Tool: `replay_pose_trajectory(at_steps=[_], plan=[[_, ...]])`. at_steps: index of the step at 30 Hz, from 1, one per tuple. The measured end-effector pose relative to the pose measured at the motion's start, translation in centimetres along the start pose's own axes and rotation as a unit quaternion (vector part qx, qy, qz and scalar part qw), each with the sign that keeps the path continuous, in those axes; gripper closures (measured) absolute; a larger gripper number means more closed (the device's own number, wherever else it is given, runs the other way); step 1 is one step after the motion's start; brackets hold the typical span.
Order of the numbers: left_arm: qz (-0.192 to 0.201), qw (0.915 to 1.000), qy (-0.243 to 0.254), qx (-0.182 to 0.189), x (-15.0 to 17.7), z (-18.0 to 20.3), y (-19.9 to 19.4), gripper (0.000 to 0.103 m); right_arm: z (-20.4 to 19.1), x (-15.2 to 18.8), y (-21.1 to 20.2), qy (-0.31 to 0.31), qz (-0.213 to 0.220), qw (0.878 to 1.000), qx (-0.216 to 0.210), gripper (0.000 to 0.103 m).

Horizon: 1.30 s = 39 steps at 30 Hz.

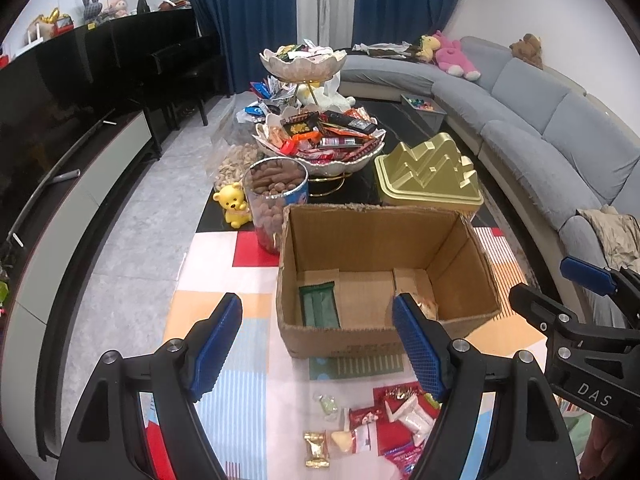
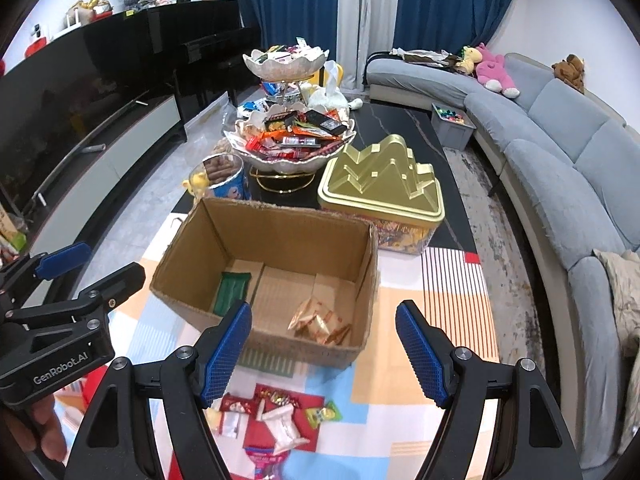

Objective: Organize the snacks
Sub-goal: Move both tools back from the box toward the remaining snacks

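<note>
An open cardboard box (image 1: 384, 236) (image 2: 280, 224) stands on the patterned cloth. Inside lie a green packet (image 1: 319, 306) (image 2: 230, 287) and several golden-orange wrapped snacks (image 2: 320, 318), partly seen in the left wrist view (image 1: 425, 305). Loose snack packets (image 1: 372, 420) (image 2: 272, 412) lie on the cloth in front of the box. My left gripper (image 1: 318, 346) is open and empty, held above the cloth before the box. My right gripper (image 2: 324, 350) is open and empty, just before the box's near wall. Each gripper shows at the other view's edge.
Behind the box stand a clear jar of brown snacks (image 1: 276, 196), a gold mountain-shaped tin (image 1: 430, 178) (image 2: 380, 184), a two-tier bowl stand heaped with sweets (image 1: 320, 140) (image 2: 290, 136) and a yellow bear figure (image 1: 234, 204). A grey sofa (image 1: 540, 120) curves along the right.
</note>
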<state>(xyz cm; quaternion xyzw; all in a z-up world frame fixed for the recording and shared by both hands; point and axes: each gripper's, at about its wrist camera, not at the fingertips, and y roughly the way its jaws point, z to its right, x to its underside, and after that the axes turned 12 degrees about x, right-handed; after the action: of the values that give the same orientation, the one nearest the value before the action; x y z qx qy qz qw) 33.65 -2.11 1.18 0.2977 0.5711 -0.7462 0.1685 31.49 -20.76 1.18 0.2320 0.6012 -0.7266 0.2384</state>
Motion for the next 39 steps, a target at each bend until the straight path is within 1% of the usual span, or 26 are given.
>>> replay_pose_trajectory(at_steps=[7,14,25,39], plan=[[-0.008,0.9999,0.007,-0.004,2.1,0.2,-0.4,0.026,-0.2,2.2,-0.2,-0.002,-0.010,1.000,0.000,0.028],[-0.019,0.9997,0.010,-0.007,4.9,0.2,-0.6,0.026,-0.9,4.6,-0.2,-0.009,-0.022,1.000,-0.004,0.028],[-0.043,0.9990,0.011,-0.009,9.3,-0.4,0.0,0.026,-2.4,8.5,-0.1,-0.021,-0.046,0.999,-0.011,0.028],[-0.067,0.9977,0.011,-0.005,13.4,-0.8,1.1,0.026,-3.6,12.4,0.7,-0.036,-0.078,0.996,-0.015,0.028]])
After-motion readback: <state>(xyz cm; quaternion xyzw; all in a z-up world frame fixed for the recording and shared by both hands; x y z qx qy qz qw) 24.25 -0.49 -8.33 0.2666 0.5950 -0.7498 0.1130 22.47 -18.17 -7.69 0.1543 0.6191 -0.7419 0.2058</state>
